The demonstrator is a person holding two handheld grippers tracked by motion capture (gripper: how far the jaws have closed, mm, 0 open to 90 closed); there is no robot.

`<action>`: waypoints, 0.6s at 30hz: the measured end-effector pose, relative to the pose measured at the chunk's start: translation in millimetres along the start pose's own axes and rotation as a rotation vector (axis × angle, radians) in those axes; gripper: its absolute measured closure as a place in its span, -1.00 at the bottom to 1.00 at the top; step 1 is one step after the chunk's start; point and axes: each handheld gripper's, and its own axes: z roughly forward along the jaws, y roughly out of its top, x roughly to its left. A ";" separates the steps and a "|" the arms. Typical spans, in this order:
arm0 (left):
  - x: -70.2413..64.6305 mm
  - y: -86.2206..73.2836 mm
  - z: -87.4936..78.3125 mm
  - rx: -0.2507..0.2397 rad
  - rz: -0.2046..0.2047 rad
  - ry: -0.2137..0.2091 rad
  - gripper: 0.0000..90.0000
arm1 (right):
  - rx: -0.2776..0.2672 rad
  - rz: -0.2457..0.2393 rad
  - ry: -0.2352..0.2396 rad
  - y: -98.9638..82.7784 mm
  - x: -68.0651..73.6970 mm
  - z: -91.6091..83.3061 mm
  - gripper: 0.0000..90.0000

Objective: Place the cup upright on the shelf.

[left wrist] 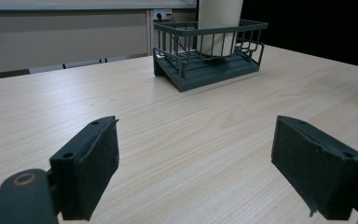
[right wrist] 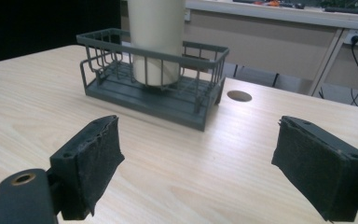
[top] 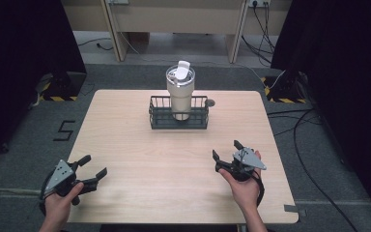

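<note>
High view: cream tumbler (top: 181, 94) stands upright in the wire rack (top: 157, 118), untouched; left gripper (top: 92, 170) and right gripper (top: 227, 151) sit well short of the rack, jaws spread, empty. Left gripper view: rack (left wrist: 200, 74) ahead. Right gripper view: tumbler (right wrist: 156, 42) ahead; reach and grasp remain.
</note>
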 end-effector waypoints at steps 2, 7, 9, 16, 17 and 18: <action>0.0 -0.1 0.0 0.000 -0.002 0.001 -0.68 | 0.006 0.002 -0.003 -3.0 -1.2 -3.1 -0.67; -0.2 -0.1 0.2 0.001 -0.001 0.001 -0.68 | 0.008 0.011 -0.015 -10.5 -4.2 -13.6 -0.68; -0.3 -0.1 0.4 0.001 -0.001 0.001 -0.68 | 0.005 0.016 -0.011 -13.1 -5.0 -17.5 -0.68; -0.8 0.0 0.5 0.002 0.000 -0.001 -0.68 | 0.018 0.029 0.001 -22.1 -5.4 -26.5 -0.66; -0.8 0.0 0.5 0.002 0.000 0.000 -0.68 | 0.024 0.033 0.000 -22.7 -5.2 -27.2 -0.66; -0.8 0.1 0.5 0.000 -0.002 -0.001 -0.68 | 0.027 0.032 0.002 -23.0 -5.2 -27.8 -0.65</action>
